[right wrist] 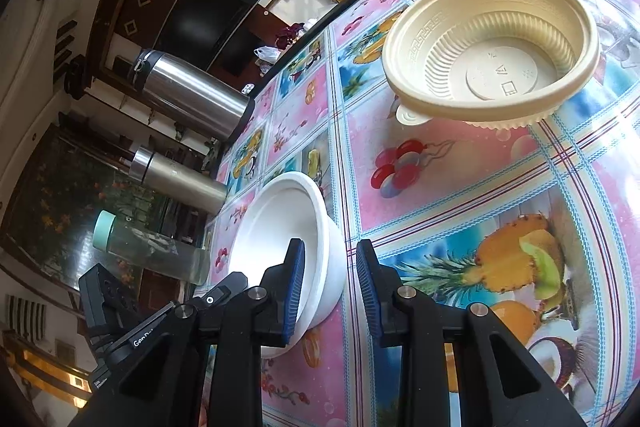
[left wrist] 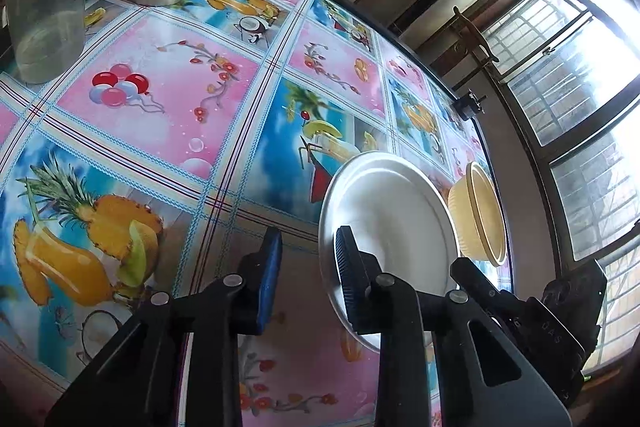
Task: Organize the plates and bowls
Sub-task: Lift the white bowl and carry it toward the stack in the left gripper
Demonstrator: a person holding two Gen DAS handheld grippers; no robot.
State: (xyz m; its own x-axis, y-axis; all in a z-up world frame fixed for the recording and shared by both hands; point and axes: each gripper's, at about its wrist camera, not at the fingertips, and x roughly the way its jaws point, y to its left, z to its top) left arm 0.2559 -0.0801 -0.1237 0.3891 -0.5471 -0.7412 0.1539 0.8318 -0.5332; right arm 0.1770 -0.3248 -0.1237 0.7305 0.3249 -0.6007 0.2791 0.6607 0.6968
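Right tongs [right wrist: 329, 287] astride bowl rim [right wrist: 320, 219] (agape)

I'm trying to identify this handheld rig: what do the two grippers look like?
Both the left gripper and the right gripper have black angular plastic bodies with silver round pivot pins. Their fingers carry ribbed blue pads. White lettering marks a black unit beside each.

White plate [left wrist: 392, 211], white bowl [right wrist: 280, 239], upright tan bowl [right wrist: 492, 51]
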